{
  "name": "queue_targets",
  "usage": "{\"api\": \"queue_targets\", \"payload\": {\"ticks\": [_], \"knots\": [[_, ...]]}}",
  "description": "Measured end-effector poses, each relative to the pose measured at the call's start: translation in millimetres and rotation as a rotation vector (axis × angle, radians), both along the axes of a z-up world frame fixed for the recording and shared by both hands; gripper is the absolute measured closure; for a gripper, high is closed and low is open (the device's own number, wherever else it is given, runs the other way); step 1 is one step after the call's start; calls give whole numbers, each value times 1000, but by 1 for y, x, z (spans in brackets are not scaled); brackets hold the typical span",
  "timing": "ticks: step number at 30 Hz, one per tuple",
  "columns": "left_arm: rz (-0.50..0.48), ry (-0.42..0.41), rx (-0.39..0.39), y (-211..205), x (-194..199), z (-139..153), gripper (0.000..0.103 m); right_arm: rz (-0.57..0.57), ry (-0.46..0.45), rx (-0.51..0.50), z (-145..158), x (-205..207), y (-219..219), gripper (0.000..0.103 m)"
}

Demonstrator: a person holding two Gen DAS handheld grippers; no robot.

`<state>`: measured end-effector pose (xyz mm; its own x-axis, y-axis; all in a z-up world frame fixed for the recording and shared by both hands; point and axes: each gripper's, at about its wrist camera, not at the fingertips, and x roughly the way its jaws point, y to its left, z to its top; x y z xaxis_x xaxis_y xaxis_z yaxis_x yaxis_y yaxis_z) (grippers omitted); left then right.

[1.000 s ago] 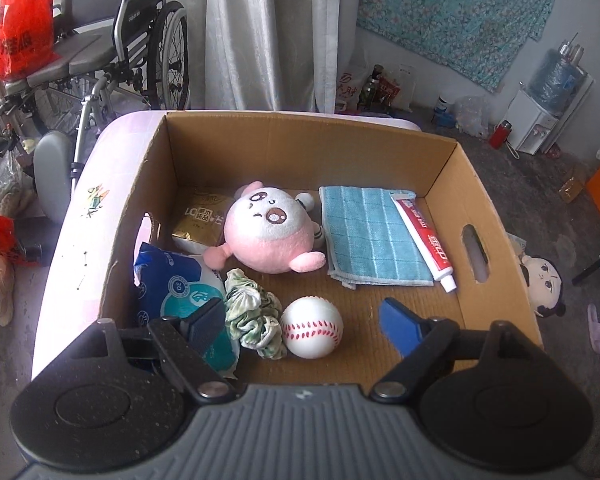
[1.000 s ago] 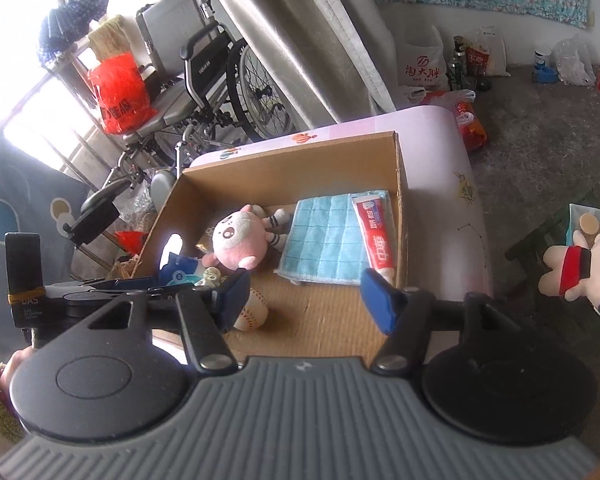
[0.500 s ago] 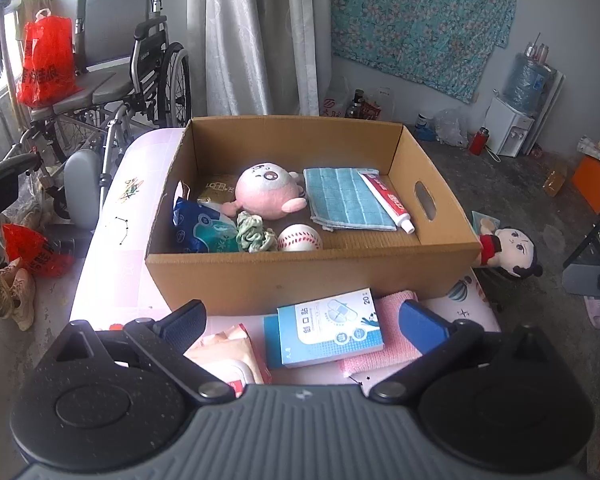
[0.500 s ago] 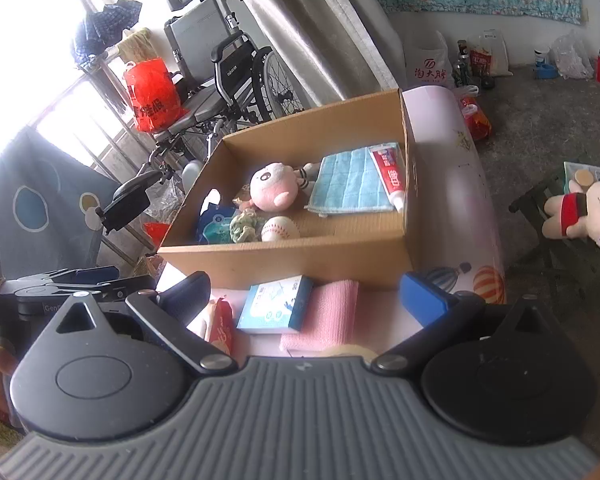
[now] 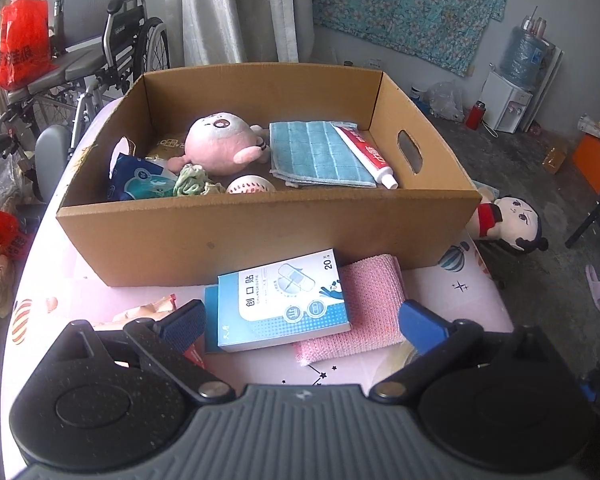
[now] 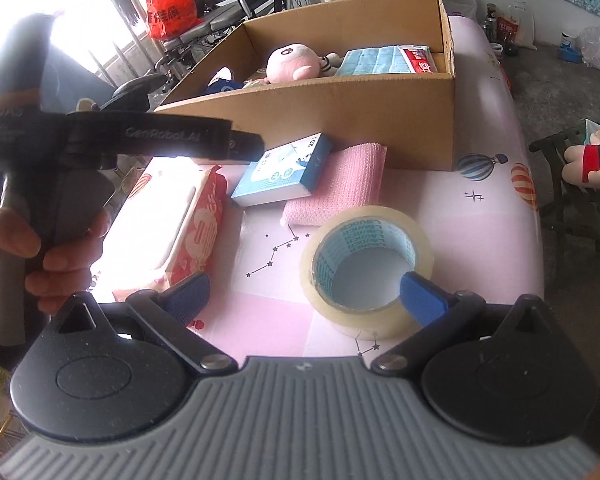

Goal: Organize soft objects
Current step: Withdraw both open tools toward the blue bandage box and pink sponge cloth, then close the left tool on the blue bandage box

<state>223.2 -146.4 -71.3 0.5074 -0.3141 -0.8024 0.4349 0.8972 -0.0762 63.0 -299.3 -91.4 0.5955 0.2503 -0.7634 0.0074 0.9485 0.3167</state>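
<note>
"创口贴" and "20" are printed on the blue box [image 5: 284,300] laid on the pink cloth [image 5: 364,308], near the cardboard box [image 5: 260,232]. "GenRobot.AI" is read on the left gripper [image 5: 300,322]; both it and the right gripper [image 6: 304,294] are spread wide, nothing pinched.

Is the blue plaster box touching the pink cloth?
Touching. The left wrist view shows the plaster box lying partly on the pink cloth, its right edge overlapping it; the right wrist view agrees.

baseball [image 5: 250,185] half hidden by box wall [image 5: 268,232], tape roll [image 5: 396,360] mostly hidden
</note>
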Motion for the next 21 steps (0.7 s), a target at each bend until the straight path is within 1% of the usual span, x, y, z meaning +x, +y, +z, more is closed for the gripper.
{"api": "queue_targets", "payload": {"ticks": [2, 6, 8, 11, 15, 18, 21], "knots": [[-8, 14, 6, -7, 8, -8, 0, 17, -13, -27, 0, 5, 2, 2], [-20, 24, 71, -24, 24, -25, 0, 29, -24, -60, 3, 17, -2, 2], [-39, 25, 105, -32, 27, -33, 0, 30, -19, -64, 2, 22, -4, 2], [-70, 31, 154, -44, 31, -44, 0, 31, -15, -95, 2, 26, -6, 2], [-70, 41, 206, -52, 39, -58, 2, 23, -9, -109, 2, 30, -11, 2], [-64, 55, 226, -54, 46, -68, 3, 12, -3, -105, 1, 32, -15, 2], [-63, 74, 215, -53, 51, -72, 3, 7, 1, -104, 0, 32, -16, 2]]}}
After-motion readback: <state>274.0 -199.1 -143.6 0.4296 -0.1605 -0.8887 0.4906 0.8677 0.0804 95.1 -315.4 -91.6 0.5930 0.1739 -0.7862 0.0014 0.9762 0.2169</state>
